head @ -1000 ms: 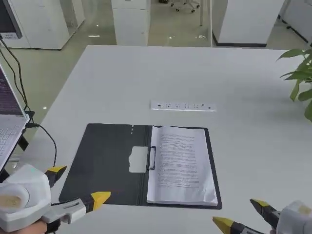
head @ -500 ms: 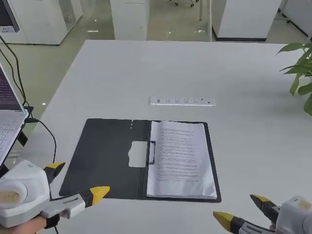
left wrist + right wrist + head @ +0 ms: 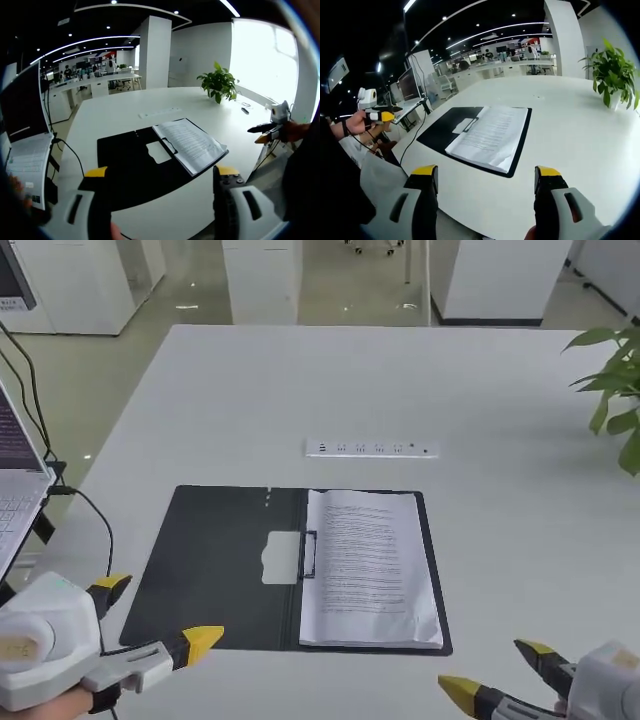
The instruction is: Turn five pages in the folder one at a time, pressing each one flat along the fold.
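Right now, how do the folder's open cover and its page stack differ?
The open cover is black and nearly bare, with one white patch; the page stack is white with printed lines. The cover lies left of the fold, the stack right. Both lie flat on the table.

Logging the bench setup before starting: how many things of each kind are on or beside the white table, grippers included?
folder: 1
paper stack: 1
power strip: 1
potted plant: 1
laptop: 1
grippers: 2 (left gripper, right gripper)
Total: 7
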A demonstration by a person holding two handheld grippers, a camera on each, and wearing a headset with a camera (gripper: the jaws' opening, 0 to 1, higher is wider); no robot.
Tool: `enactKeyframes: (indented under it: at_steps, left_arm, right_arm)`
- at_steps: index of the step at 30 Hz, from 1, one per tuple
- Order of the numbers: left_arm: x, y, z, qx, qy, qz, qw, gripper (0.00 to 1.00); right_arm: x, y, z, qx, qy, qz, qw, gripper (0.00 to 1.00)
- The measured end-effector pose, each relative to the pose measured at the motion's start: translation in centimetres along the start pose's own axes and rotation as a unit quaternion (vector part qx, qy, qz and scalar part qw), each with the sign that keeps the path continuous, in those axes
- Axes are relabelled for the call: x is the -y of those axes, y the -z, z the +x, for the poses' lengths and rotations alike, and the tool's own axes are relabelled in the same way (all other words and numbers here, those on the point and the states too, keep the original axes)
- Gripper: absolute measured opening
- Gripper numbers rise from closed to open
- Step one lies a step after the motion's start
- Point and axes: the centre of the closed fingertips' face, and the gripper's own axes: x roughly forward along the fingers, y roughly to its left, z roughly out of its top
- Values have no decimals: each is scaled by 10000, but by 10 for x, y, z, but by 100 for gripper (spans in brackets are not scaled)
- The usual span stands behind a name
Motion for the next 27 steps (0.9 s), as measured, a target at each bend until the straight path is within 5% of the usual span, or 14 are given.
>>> enactKeyframes:
  at_steps: [27]
  left_arm:
    - [5, 5, 3, -16, 179, 74, 9998, 84]
  right_arm:
    - [-3, 3, -4, -18, 64, -47, 10000, 78]
